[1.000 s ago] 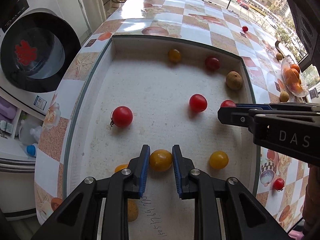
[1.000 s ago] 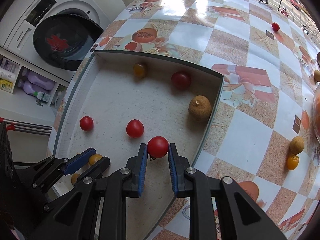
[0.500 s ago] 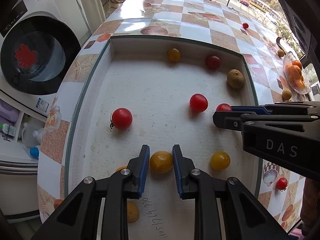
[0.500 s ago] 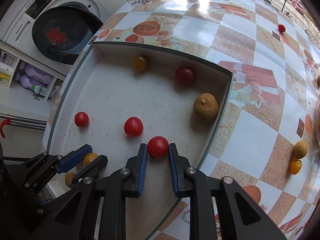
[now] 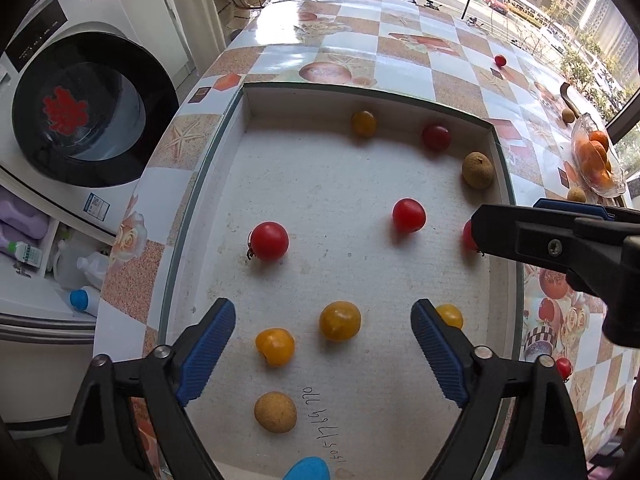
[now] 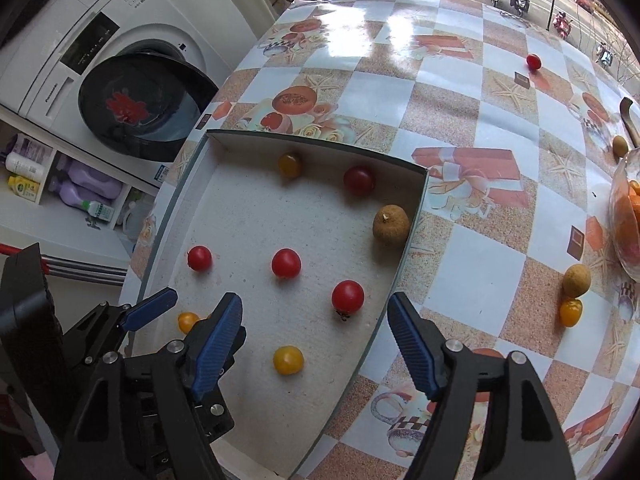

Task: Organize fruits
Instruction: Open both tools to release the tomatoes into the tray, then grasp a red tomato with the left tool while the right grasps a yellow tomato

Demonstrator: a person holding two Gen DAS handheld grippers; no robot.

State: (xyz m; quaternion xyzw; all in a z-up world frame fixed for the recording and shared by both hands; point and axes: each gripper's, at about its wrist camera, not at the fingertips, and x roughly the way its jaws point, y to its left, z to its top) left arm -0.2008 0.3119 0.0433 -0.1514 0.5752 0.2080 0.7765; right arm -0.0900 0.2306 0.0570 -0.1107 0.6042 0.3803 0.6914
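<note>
A shallow white tray (image 5: 240, 168) holds several red and yellow cherry tomatoes and brown longans. My left gripper (image 5: 322, 336) is open, its jaws wide apart on either side of a yellow tomato (image 5: 340, 320) lying on the tray floor. My right gripper (image 6: 314, 332) is open above a red tomato (image 6: 347, 297) that rests on the tray near its right wall (image 6: 404, 256). The right gripper also shows in the left wrist view (image 5: 560, 240), partly hiding that red tomato (image 5: 467, 236).
The tray sits on a checkered table (image 6: 460, 120). Loose on the table are a longan (image 6: 576, 279), a yellow tomato (image 6: 569, 312) and a red tomato (image 6: 533, 61). A glass bowl of oranges (image 5: 596, 156) stands at the right. A washing machine (image 5: 80, 108) is left.
Both grippers have opened wide. The left one let go of the yellow tomato and the right one let go of the red tomato; both fruits now lie on the tray floor. Both grippers pulled back.
</note>
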